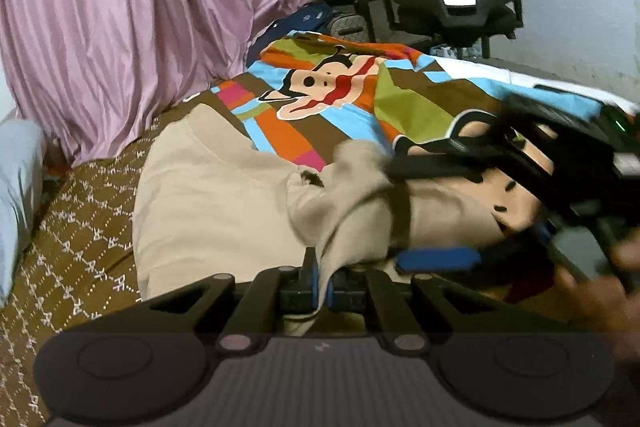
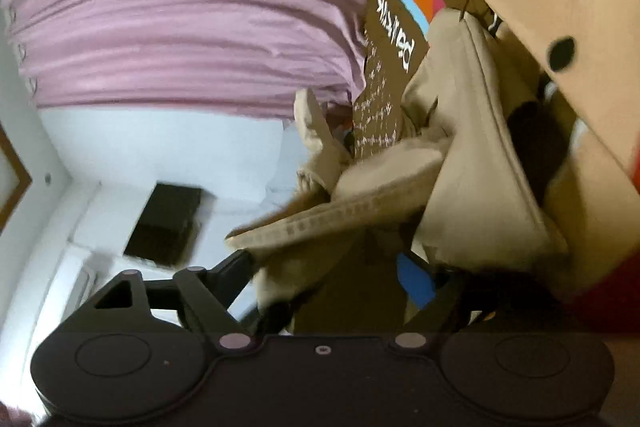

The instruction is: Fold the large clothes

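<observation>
cartoon bedsheet (image 1: pixel 344 95), beige garment (image 1: pixel 224 203) rumpled, bunched

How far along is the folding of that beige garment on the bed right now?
Early to midway. The beige fabric garment lies partly spread on the colourful cartoon-print bedsheet, its near part still bunched. The left claw is shut on a fold of it; the right claw has cloth between its fingers, though blur hides the grip. No neat folded stack shows yet, so finishing and flattening the folds remains.

A plain beige garment (image 1: pixel 224 203) lies on a cartoon-monkey sheet (image 1: pixel 360 95) striped brown, orange, blue, green and pink, beside a white-motif brown cloth (image 1: pixel 76 247) and mauve curtain (image 1: pixel 132 7).
</observation>
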Demonstrator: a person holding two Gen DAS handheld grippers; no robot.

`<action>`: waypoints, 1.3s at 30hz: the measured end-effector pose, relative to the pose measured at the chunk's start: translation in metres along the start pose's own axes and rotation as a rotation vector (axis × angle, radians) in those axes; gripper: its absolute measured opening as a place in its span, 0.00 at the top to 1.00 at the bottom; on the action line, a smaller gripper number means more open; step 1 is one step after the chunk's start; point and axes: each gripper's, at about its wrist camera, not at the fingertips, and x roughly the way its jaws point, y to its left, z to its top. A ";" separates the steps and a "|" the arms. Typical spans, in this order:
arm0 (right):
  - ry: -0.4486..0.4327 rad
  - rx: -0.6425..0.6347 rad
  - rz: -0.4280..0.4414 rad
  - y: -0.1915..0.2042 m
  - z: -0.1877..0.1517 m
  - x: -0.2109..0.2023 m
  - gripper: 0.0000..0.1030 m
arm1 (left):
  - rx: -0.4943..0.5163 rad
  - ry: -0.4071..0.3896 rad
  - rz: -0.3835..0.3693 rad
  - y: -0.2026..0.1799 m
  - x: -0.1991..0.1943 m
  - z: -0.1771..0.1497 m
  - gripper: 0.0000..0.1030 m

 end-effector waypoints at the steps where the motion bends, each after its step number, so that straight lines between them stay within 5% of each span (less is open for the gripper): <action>1: -0.007 0.005 -0.005 0.002 0.004 0.003 0.19 | 0.012 -0.003 0.006 -0.003 -0.001 -0.002 0.97; 11: -0.055 0.043 -0.036 0.002 0.009 -0.013 0.21 | 0.052 -0.053 0.009 -0.010 -0.016 -0.012 0.97; 14: -0.053 -0.008 -0.132 0.014 0.010 -0.006 0.36 | 0.084 -0.085 -0.004 -0.017 -0.023 -0.018 0.97; 15: -0.058 -0.035 -0.167 0.018 0.013 0.003 0.52 | 0.087 -0.091 -0.011 -0.020 -0.024 -0.018 0.97; 19: -0.114 -0.231 -0.240 0.047 0.025 0.005 0.83 | 0.101 -0.101 -0.052 -0.036 -0.019 -0.009 0.97; 24: -0.173 -0.510 -0.331 0.074 0.041 -0.005 0.92 | 0.089 -0.049 -0.161 -0.062 0.019 -0.004 0.97; 29: -0.154 -0.535 -0.515 0.026 0.043 -0.010 0.92 | 0.059 0.014 -0.224 -0.065 0.046 -0.028 0.95; 35: -0.195 -0.490 -0.433 -0.010 0.034 -0.033 0.81 | -0.110 0.007 -0.329 -0.032 0.033 -0.030 0.75; 37: -0.196 -0.521 -0.447 -0.009 0.032 -0.031 0.79 | -0.198 -0.016 -0.381 -0.014 0.022 -0.031 0.49; 39: -0.197 -0.538 -0.463 -0.009 0.031 -0.029 0.80 | -0.278 -0.064 -0.426 0.002 0.008 -0.032 0.40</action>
